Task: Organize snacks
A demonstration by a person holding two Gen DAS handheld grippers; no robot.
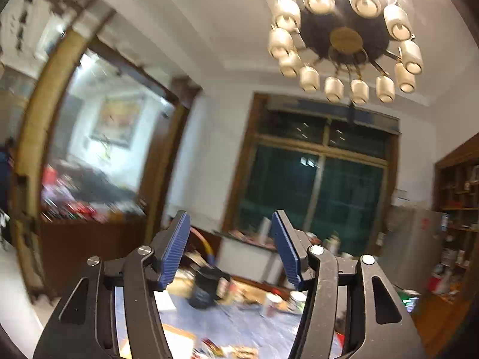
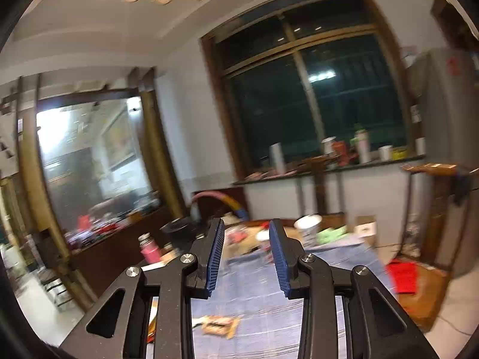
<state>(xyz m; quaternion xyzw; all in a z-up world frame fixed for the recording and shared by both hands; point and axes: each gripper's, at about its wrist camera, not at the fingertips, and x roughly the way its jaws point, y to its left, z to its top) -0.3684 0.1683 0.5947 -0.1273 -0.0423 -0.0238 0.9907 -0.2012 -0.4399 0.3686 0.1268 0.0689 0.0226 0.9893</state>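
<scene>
1. Snack packet, tan and orange, flat and crinkly [image 2: 220,325], lies on the blue-clothed surface [image 2: 260,287] at the lower middle of the right wrist view, below and slightly left of the right tongs [image 2: 247,257].
2. Its long axis runs roughly left to right across the frame, crosswise to the fingers.
3. The right tongs are released, jaws apart with nothing between them, and aimed above the packet toward the window.
4. The left tongs [image 1: 230,251] are likewise released and empty, tilted up toward the chandelier [image 1: 344,39].
5. Blurred packets [image 1: 221,350] sit at the bottom edge of the left view.
6. The right hand looks nearer; it likely needs to tip downward first.
</scene>
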